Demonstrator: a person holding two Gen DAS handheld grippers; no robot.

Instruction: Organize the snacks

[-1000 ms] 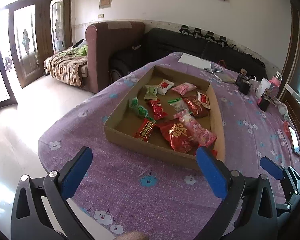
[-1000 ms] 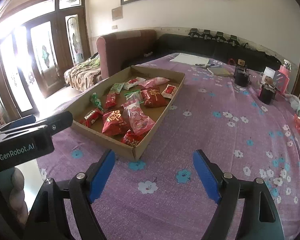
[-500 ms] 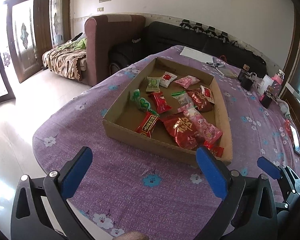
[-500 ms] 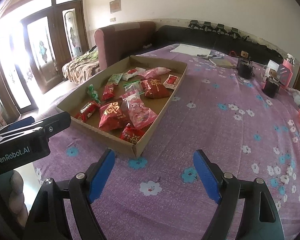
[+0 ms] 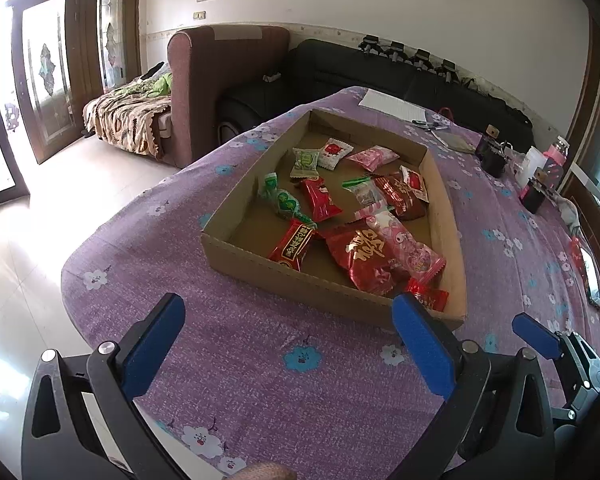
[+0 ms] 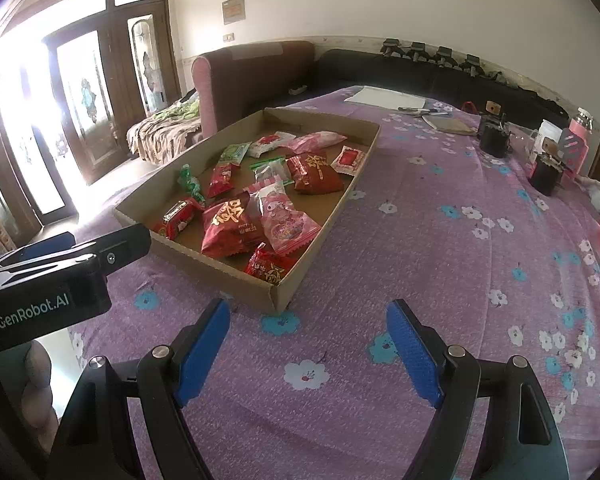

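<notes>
The shallow brown cardboard tray [image 5: 236, 258] of wrapped snacks [image 5: 362, 254] sits on the purple flowered table [image 5: 284, 364]. Both empty, the left hand-held gripper [image 5: 288, 340] and right hand-held gripper [image 6: 308, 340] hover near its front edge, blue fingers spread wide apart.

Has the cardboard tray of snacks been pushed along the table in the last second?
Cannot tell. The cardboard tray sits lower in both views, but so do the sofa and tablecloth flowers, suggesting camera motion.
</notes>
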